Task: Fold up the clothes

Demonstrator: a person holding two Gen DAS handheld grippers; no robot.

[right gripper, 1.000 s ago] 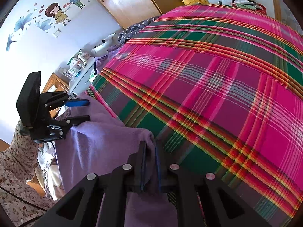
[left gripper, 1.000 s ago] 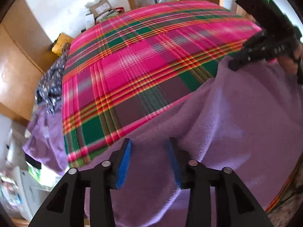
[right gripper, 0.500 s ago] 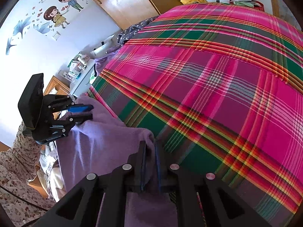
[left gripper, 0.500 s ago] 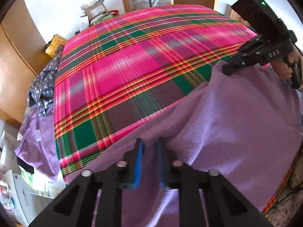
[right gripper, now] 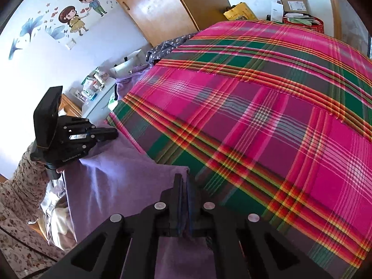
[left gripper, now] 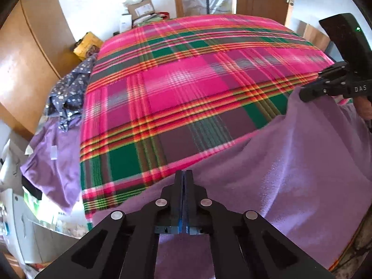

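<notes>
Your left gripper [left gripper: 183, 176] has just closed, pinching the purple garment [left gripper: 290, 162] edge. Your right gripper [right gripper: 184, 181] clamps its corner, plaid blanket [right gripper: 267, 116] beyond both fingertips.

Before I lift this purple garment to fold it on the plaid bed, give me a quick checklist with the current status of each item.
1. Left gripper shut on the purple garment edge: ok.
2. Right gripper shut on its corner: ok.
3. Both grips on the same edge: ok.
4. Plaid blanket ahead free of items: ok.
5. Floral clothing stays at the bed's side: ok.
6. Garment's hanging lower part free of snags: cannot tell.
</notes>
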